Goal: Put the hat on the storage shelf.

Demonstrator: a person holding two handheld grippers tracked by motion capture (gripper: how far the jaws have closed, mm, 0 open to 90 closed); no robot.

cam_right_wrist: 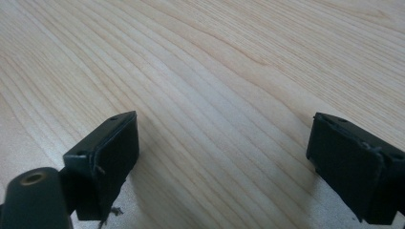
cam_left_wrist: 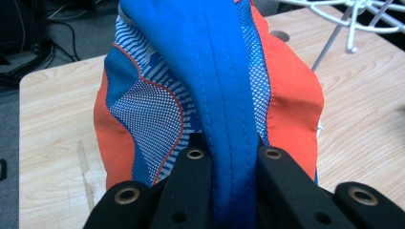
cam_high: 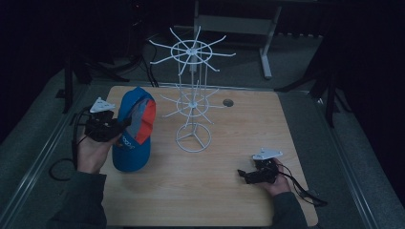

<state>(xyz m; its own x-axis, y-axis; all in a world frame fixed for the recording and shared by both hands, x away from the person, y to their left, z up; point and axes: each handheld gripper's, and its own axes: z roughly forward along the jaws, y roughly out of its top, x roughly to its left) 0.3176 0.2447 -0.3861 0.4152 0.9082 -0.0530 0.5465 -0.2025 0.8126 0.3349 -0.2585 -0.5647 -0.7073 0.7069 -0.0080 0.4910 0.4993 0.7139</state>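
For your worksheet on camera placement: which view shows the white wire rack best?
The high view: the whole rack stands there, base ring to top spokes, beside the cap. The left gripper view catches just a few prongs at its top right corner; the right gripper view faces bare table.

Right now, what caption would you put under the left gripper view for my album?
Left gripper pinching a blue and orange cap above the wooden table.

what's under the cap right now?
The cap is pinched in the left tool, jaws closed on a blue fold. Wood table shows around it; the patch directly beneath is covered by fabric, and whether the brim touches it can't be told.
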